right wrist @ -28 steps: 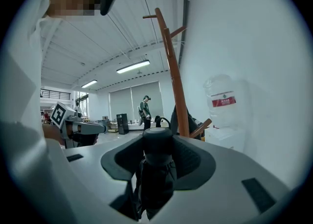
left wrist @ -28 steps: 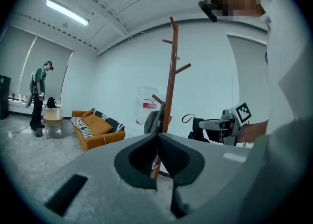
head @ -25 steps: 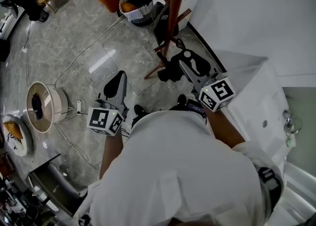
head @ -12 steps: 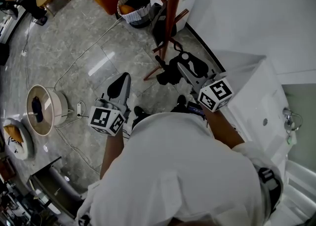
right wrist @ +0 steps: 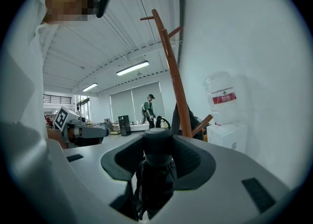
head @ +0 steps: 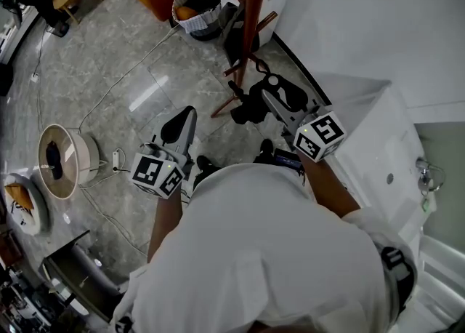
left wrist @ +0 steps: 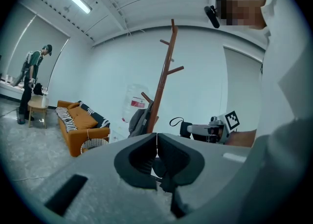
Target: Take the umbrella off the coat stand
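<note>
Grey marble floor [head: 109,70], wooden coat stand [head: 251,26] against the white wall.
Right gripper [right wrist: 157,144] is staying put, clamping the folded black umbrella [head: 248,106] beside the stand; left gripper [left wrist: 156,142], closed and empty, is edging forward.

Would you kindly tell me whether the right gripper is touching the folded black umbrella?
Touching. The right gripper view shows the right gripper with its jaws closed on the folded black umbrella, whose round end cap sits clamped between them.

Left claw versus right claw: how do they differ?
The left claw is shut, empty; the right claw is clamped, jaws wide, on the folded black umbrella. The right claw is near the coat stand; the left claw is farther off. Both carry marker cubes.
</note>
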Tool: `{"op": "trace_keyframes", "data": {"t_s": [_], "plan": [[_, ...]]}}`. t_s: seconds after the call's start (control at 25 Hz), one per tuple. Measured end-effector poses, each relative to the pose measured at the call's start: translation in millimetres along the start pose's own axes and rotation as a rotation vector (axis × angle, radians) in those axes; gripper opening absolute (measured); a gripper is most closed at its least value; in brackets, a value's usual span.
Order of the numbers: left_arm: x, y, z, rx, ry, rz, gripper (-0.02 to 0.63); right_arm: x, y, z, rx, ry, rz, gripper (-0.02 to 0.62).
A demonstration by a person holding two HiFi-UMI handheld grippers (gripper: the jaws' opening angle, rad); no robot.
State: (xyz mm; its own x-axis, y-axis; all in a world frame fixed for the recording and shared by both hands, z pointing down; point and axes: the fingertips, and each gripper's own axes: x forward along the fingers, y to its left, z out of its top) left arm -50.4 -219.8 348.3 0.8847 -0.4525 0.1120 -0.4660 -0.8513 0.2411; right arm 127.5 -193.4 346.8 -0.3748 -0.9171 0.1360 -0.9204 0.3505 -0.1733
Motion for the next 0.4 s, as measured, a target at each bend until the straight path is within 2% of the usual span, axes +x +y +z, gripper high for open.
{"op": "trace_keyframes", "data": {"t_s": [0.4], "plan": [[-12.0, 13.5, -6.4, -0.036, -0.012, -0.012, 0.017, 12.2, 19.8, -14.7, 0.004, 0.031, 0.033, 0.184]]}}
